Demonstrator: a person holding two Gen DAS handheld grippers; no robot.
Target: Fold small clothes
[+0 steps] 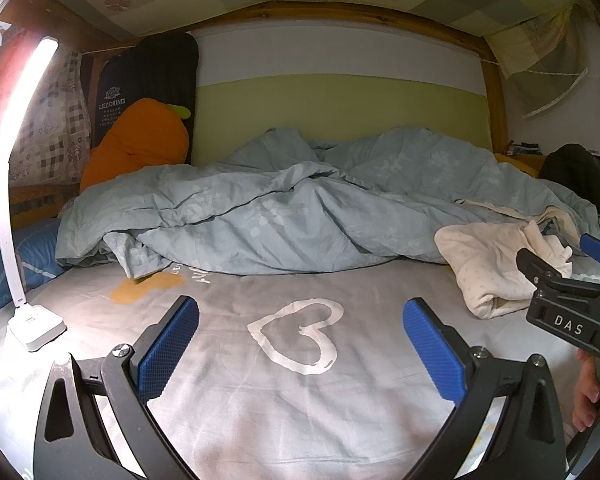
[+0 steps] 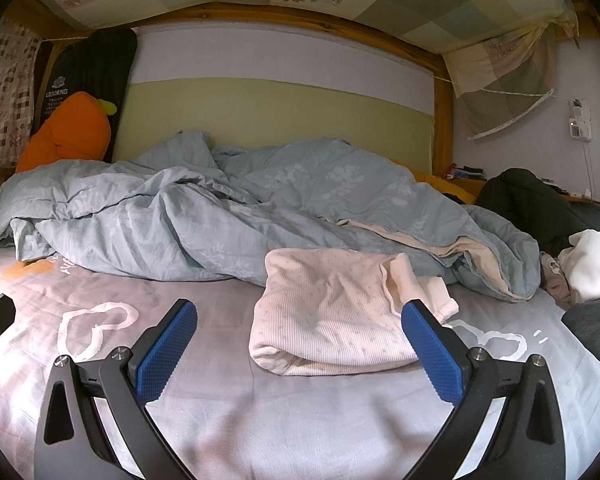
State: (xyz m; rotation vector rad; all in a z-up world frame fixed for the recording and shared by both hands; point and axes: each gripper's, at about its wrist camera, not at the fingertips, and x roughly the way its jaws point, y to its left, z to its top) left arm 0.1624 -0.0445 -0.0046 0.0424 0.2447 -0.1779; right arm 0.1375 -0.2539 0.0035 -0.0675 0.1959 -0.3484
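Observation:
A small cream dotted garment (image 2: pixel 332 316) lies folded over on the grey bed sheet (image 2: pixel 260 420), just in front of my right gripper (image 2: pixel 300 344). That gripper is open and empty, its right fingertip beside the garment's right edge. In the left wrist view the same garment (image 1: pixel 488 268) lies at the right, with the right gripper (image 1: pixel 564 268) next to it. My left gripper (image 1: pixel 300 340) is open and empty, low over the sheet near a white heart print (image 1: pixel 296 336).
A rumpled light blue duvet (image 1: pixel 300 208) fills the back of the bed. A lit white desk lamp (image 1: pixel 36 320) stands at the left. An orange carrot plush (image 1: pixel 140 140) leans at the back left. More clothes (image 2: pixel 588 264) and a dark jacket (image 2: pixel 540 204) lie at the right.

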